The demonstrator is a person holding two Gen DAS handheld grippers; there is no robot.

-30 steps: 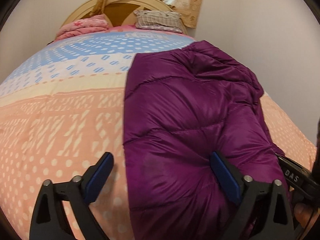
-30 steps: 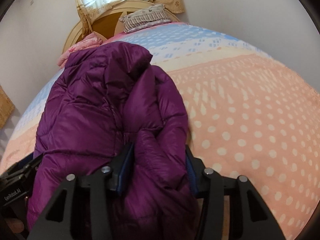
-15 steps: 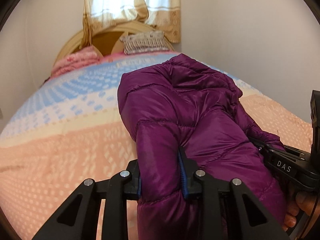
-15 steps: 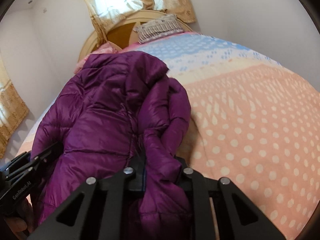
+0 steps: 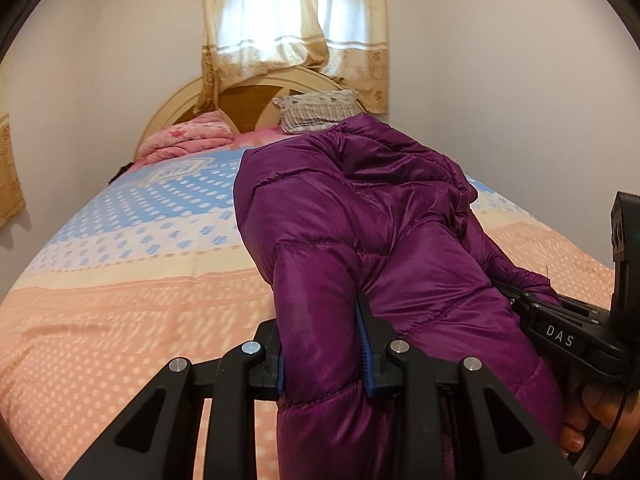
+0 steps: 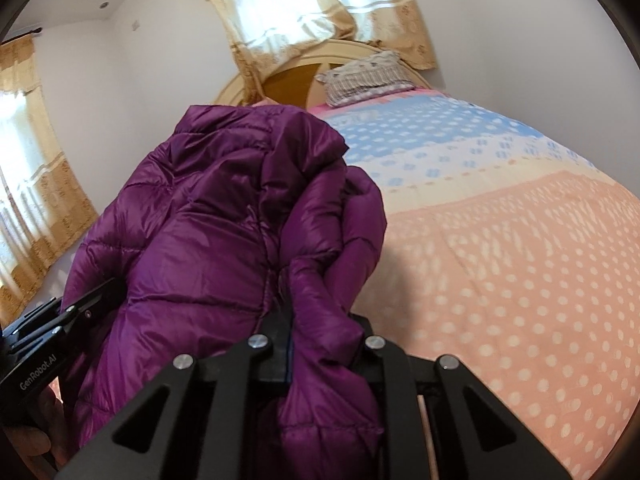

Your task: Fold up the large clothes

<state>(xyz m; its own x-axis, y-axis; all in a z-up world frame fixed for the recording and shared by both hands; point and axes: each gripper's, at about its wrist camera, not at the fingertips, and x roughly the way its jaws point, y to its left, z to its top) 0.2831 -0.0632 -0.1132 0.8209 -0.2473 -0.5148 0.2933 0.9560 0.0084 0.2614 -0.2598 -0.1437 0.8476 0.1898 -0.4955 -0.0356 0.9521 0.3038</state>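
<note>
Two labels | right tool (image 5: 560,336): "DAS" | left tool (image 6: 38,372): "GenRobot.AI"

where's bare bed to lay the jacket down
Free: the peach quilt left of the jacket, the peach dotted stretch on its other side, and the blue band further up. Crowded: the headboard end, with a pink blanket and a pillow.
</note>
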